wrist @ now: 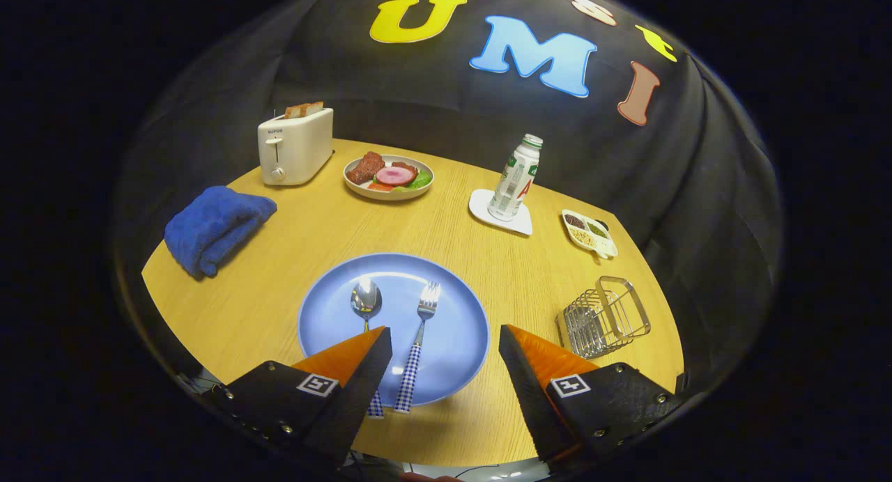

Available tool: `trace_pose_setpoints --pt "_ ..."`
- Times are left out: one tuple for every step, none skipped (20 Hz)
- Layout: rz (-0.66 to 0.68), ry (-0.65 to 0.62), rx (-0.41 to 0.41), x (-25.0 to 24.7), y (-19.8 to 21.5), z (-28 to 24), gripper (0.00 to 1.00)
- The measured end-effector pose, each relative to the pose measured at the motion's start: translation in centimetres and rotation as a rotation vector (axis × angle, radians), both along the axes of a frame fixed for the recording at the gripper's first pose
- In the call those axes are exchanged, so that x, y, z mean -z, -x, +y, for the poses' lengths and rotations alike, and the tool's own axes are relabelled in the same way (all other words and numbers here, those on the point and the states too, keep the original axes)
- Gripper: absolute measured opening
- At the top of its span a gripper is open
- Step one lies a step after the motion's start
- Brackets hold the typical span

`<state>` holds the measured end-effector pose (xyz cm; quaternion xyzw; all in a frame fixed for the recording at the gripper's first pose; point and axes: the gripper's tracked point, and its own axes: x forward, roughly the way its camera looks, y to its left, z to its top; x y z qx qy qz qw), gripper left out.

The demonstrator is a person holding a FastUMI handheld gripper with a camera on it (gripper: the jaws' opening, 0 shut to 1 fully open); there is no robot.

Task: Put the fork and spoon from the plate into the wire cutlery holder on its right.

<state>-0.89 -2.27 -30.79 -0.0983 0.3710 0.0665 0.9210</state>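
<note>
We're right at the start: gripper hangs spread wide with nothing in it above the blue plate, where the fork and spoon lie side by side. Next, we'd pinch the fork's checked handle, then carry it right to the wire holder.

So the plate is a round, flat, light blue one, sitting on the wooden bench. Both pieces of cutlery lie on it side by side, not touching, heads pointing away toward the far side. The spoon is on the left, shiny metal bowl facing up; most of its handle is hidden. The fork is just right of it, tines up top, with a blue-and-white checked handle that pokes out past the plate's near rim. The wire cutlery holder, a silvery boxy basket, stands upright and empty, well apart from the plate on its right.
</note>
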Motion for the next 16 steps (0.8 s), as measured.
trace_pose_setpoints --pt "0.018 0.009 0.001 0.5 0.0 -0.1 0.95" --pt "0.035 0.022 0.002 1.0 0.2 -0.3 0.95" --pt "0.047 0.028 0.0 1.3 0.2 -0.3 0.95" --pt "0.061 0.033 -0.007 1.9 0.0 -0.2 0.95" --pt "0.08 0.035 -0.015 2.3 0.1 -0.1 0.91" --pt "0.099 0.032 -0.02 2.7 0.4 0.0 0.87" --pt "0.114 0.031 -0.024 2.9 0.5 0.1 0.86" --pt "0.125 0.033 -0.028 3.2 0.6 0.2 0.86" --pt "0.137 0.042 -0.031 3.4 0.7 0.2 0.86" --pt "0.148 0.051 -0.036 3.7 0.7 0.3 0.86" --pt "0.156 0.052 -0.047 3.8 0.7 0.4 0.85" --pt "0.182 0.073 -0.052 4.5 0.9 0.3 0.86" --pt "0.217 0.091 -0.06 5.2 1.0 0.1 0.77" --pt "0.261 0.104 -0.063 5.7 1.3 -0.1 0.74" --pt "0.303 0.084 -0.074 6.1 1.8 0.4 0.61" --pt "0.334 0.072 -0.078 6.5 2.1 0.7 0.48"
